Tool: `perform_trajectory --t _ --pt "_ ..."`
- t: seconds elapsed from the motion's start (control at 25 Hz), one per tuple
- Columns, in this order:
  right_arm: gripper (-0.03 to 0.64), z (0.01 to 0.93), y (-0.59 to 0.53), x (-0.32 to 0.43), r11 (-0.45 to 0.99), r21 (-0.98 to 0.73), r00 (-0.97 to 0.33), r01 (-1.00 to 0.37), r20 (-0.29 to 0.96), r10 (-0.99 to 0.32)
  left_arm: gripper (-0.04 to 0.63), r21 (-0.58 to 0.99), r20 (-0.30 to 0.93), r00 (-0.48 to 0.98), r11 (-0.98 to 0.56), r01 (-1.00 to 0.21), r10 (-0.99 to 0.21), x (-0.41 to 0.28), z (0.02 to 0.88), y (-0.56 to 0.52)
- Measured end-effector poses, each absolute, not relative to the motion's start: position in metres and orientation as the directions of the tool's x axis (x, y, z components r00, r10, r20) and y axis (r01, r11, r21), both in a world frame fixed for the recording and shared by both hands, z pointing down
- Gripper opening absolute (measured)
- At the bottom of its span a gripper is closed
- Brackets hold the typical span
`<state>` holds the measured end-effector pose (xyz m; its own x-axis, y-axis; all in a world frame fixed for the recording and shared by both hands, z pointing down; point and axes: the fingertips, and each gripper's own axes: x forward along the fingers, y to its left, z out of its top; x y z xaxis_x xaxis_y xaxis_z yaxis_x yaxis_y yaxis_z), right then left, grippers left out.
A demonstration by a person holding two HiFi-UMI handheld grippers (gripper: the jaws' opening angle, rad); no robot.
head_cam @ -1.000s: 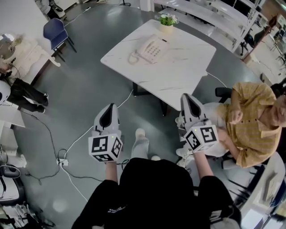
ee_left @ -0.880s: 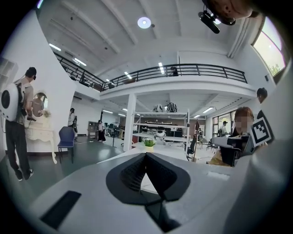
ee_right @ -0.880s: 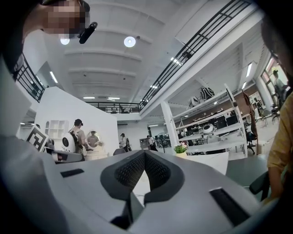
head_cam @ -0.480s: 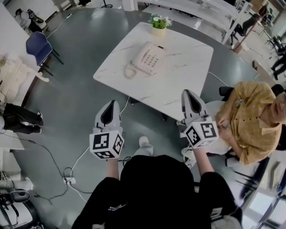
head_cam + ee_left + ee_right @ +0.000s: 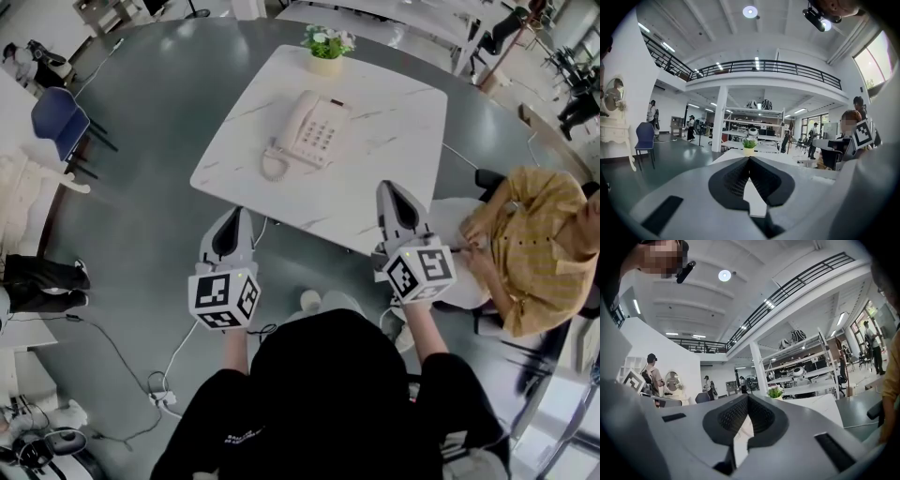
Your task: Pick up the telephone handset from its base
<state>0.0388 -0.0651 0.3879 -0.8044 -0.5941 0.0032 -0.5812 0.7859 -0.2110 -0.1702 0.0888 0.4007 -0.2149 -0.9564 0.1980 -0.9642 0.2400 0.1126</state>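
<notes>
Head view shows a white marble-pattern table (image 5: 384, 159) with a cream push-button telephone (image 5: 317, 131) near its middle. The handset (image 5: 296, 120) lies seated in its base, along the side of the keypad toward the picture's left. Its coiled cord (image 5: 272, 167) loops toward the near edge.

The left gripper (image 5: 235, 214) and the right gripper (image 5: 387, 187) are both at the table's near edge, well apart from the telephone. Each gripper view shows the jaws pressed together with nothing between them.

The step in hand is judged to be the approach. To do it well:
- Part one gripper's jaws before they reach the handset.
- Close them across the slim middle of the handset, not over an end.
- Lift straight up, so that the cord is less likely to drag the base.

One container is present: a small pale pot (image 5: 326, 65) at the far edge, just beyond the telephone. It holds a green plant with white flowers (image 5: 328, 40). Keep both grippers clear of it.
</notes>
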Motion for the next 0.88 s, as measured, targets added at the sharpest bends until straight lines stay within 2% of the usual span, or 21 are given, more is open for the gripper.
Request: perform_trajectory --t 0.88 --pt "-0.011 0.423 -0.154 -0.031 0.734 -0.232 -0.765 -0.638 0.082 -0.639 0.0 0.149 0.287 -0.093 0.141 -0.979 -0.953 -0.235 0.439 -0.027"
